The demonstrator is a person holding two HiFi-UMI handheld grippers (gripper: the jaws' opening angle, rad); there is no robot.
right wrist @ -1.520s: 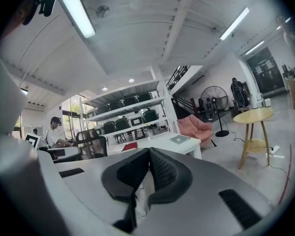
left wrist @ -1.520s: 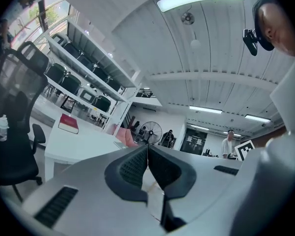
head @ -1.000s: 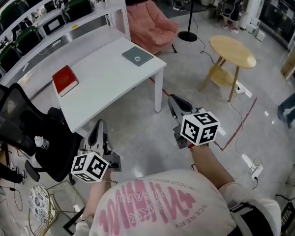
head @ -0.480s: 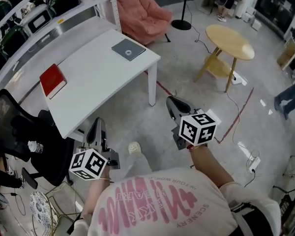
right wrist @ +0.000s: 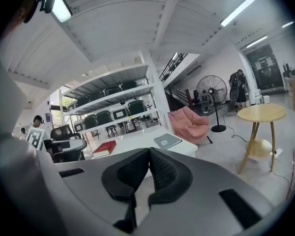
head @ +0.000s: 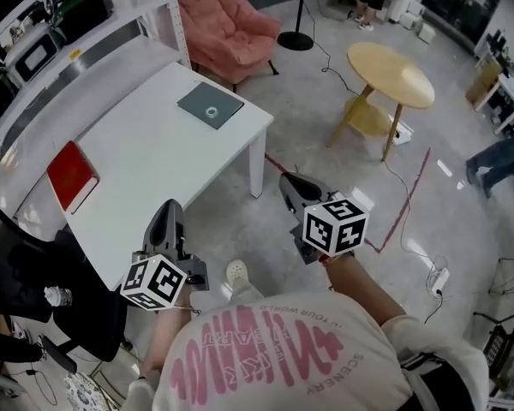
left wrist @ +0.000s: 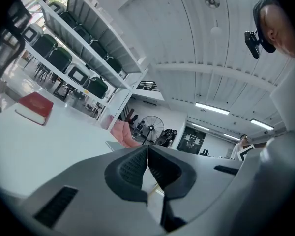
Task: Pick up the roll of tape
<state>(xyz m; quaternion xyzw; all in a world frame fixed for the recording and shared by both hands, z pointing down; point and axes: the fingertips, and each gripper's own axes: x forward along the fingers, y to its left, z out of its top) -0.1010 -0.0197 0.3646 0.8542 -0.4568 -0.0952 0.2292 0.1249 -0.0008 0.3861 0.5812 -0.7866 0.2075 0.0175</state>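
Observation:
A small pale roll of tape [head: 211, 110] lies on a grey pad [head: 209, 105] at the far end of the white table [head: 146, 157]; the right gripper view shows the pad [right wrist: 167, 140] too. My left gripper [head: 168, 215] hovers over the floor at the table's near corner, jaws pressed together and empty [left wrist: 147, 154]. My right gripper [head: 287, 187] is in the air to the right of the table leg, also shut with nothing in it [right wrist: 150, 156]. Both are well short of the tape.
A red book [head: 71, 175] lies on the table's left part. A black office chair [head: 26, 264] stands at the near left, shelving behind the table. A pink armchair [head: 227, 20], a round wooden table [head: 390, 74] and floor cables [head: 411, 229] lie beyond.
Both grippers have travelled forward toward the white table, which now sits nearer in the head view. A shoe has stepped into view below. The jaws stay shut.

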